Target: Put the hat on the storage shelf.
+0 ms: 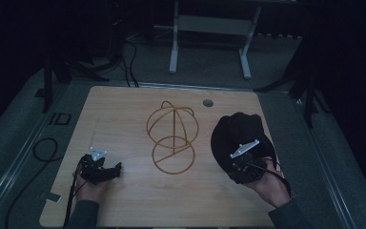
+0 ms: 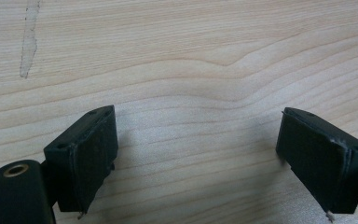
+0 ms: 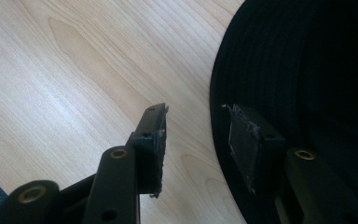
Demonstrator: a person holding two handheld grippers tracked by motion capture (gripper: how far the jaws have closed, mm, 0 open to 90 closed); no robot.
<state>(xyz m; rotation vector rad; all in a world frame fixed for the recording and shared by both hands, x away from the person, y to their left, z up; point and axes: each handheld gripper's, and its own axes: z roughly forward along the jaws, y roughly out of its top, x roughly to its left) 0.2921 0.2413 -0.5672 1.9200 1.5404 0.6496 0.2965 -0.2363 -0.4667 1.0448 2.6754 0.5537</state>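
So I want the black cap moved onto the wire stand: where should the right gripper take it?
Grip the black cap by its flat brim edge, probably coming in from the stand's side, where the right gripper hangs open astride it: thin and stiff, unlike the soft crown.

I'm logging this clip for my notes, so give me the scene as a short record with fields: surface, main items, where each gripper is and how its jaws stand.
surface: wooden table
centre item: gold wire hat stand, upright, nothing on it
right item: black cap lying on the table, right of the stand
left gripper: low over bare wood at the left, jaws wide apart, nothing between them
right gripper: at the cap's brim edge, jaws parted, one over wood, one over the cap, pads not pressing on it
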